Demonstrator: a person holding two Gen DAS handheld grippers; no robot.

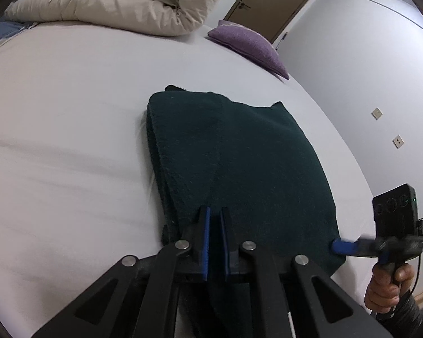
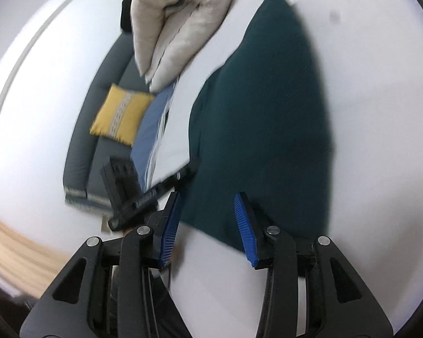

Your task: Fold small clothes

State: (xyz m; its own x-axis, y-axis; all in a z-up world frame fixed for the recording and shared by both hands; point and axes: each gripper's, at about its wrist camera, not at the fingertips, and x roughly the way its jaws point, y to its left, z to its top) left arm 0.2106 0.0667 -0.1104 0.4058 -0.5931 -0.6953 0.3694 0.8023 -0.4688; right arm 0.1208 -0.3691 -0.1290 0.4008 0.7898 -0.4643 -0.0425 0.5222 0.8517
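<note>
Two grippers at dark green garment (image 1: 234, 152): left (image 1: 215, 222) apparently pinching edge; right (image 2: 207, 225) spread.

Bare sheet (image 1: 70, 146) around garment (image 1: 234, 155); duvet (image 1: 121, 2) beyond.

A dark green garment (image 1: 234, 152) lies on a pale white bed sheet (image 1: 70, 140), near a cream duvet (image 1: 112, 0) and a purple cushion (image 1: 248, 45). A mustard-yellow cushion (image 2: 121, 112) with a pale patterned stripe rests on a grey sofa (image 2: 81, 152); the black fingers (image 2: 169, 225) carry blue ribbed pads.
</note>
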